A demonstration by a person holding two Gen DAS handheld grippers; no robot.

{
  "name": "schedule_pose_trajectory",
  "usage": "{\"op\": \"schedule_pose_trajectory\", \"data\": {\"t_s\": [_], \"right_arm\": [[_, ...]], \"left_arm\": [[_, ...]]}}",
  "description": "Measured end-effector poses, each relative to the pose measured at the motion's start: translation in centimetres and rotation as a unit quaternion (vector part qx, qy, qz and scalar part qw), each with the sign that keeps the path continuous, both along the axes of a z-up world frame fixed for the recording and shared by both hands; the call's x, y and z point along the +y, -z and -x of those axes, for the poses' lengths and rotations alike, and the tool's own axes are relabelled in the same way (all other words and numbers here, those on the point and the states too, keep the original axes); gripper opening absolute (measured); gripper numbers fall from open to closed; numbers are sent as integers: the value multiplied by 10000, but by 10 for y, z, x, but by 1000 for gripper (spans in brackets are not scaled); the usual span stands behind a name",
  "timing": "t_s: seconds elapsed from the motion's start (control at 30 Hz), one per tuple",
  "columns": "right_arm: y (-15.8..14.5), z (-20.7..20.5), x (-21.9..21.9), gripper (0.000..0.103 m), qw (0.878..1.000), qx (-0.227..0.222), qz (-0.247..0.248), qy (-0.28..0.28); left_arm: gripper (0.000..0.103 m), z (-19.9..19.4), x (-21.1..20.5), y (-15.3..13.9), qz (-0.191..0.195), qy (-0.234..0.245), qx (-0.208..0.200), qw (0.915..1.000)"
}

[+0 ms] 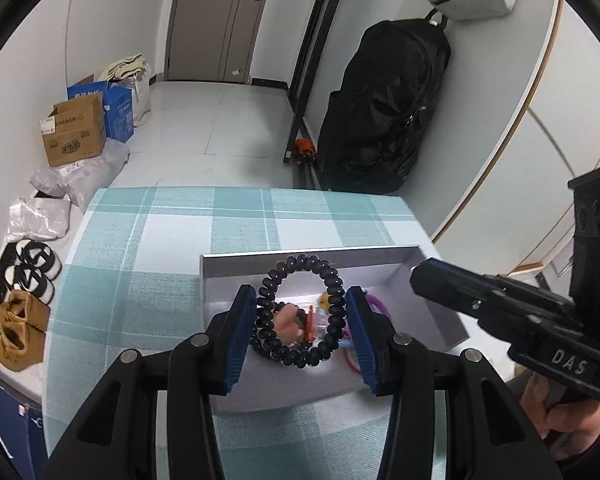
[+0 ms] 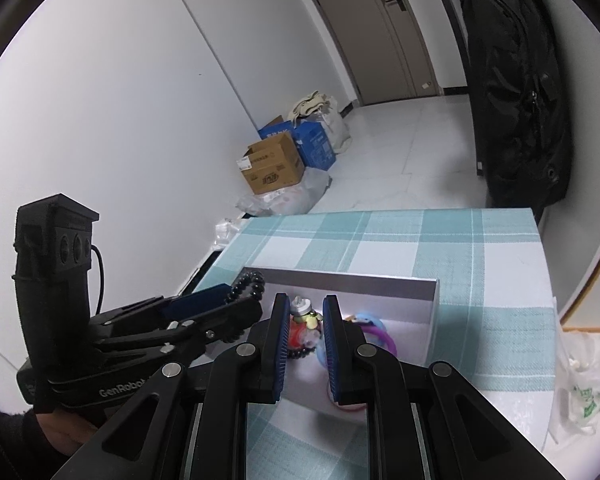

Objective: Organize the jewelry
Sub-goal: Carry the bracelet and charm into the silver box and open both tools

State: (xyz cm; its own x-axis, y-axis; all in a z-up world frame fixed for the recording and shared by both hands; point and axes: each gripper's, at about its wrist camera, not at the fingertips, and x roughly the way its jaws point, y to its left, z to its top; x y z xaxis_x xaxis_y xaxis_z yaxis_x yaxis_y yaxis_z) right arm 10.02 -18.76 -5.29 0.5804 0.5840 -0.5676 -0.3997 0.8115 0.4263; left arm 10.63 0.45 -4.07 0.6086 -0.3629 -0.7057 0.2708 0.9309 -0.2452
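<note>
While we are holding the black bead bracelet point(image 1: 300, 312) between the left tool point(image 1: 302, 330) pads, pinched over the white box point(image 1: 316, 258) on the counter point(image 1: 140, 240), we are keeping it clear of the jewelry inside. Our right tool point(image 2: 306, 344) is hovering beside it, narrowly parted and gripping nothing, ready to assist.

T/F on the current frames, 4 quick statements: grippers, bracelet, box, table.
1. The left gripper holds the black beaded bracelet over the white box. True.
2. The right gripper grips a purple ring. False: nothing is between its pads; the purple ring lies in the box.
3. The box is empty. False: several trinkets lie inside.
4. The tablecloth is teal and white plaid. True.
</note>
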Motion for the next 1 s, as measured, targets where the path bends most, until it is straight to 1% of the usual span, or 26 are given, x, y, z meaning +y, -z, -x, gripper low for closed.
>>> {"op": "schedule_pose_trajectory", "data": {"t_s": [0.3,0.47,0.57,0.63,0.67,0.7,0.77,0.8,0.83,0.87,0.9,1.0], "right_arm": [[11,-15,-5,16,9996,268,-80,43],[15,-22,-4,16,9989,418,-170,-88],[16,-23,-2,16,9990,405,-134,-111],[16,-22,-2,18,9992,384,-121,-86],[16,-22,-2,18,9992,370,-101,-64],[16,-22,-2,18,9993,355,-66,-28],[17,-23,-3,24,9993,368,-59,6],[17,-23,-3,38,9992,382,-61,14],[16,-22,-4,49,9992,375,-85,51],[15,-21,-6,51,9992,355,-139,92],[13,-20,-9,52,9992,309,-248,104],[7,-17,-14,57,9993,158,-254,208]], "left_arm": [[41,-13,-2,10,-6,1,290,9996],[41,-16,-6,13,-34,57,359,9993],[41,-16,-8,13,-21,112,377,9992],[41,-15,-9,12,-8,133,336,9993],[41,-15,-9,11,27,164,315,9994],[46,-14,-10,10,37,183,308,9994],[50,-14,-11,9,8,208,309,9993],[53,-14,-12,9,-15,210,306,9993],[56,-13,-13,8,-63,181,290,9994],[65,-12,-13,7,-45,204,274,9994],[67,-11,-12,6,6,211,230,9995],[67,-7,-10,2,-22,194,92,9998]]}}
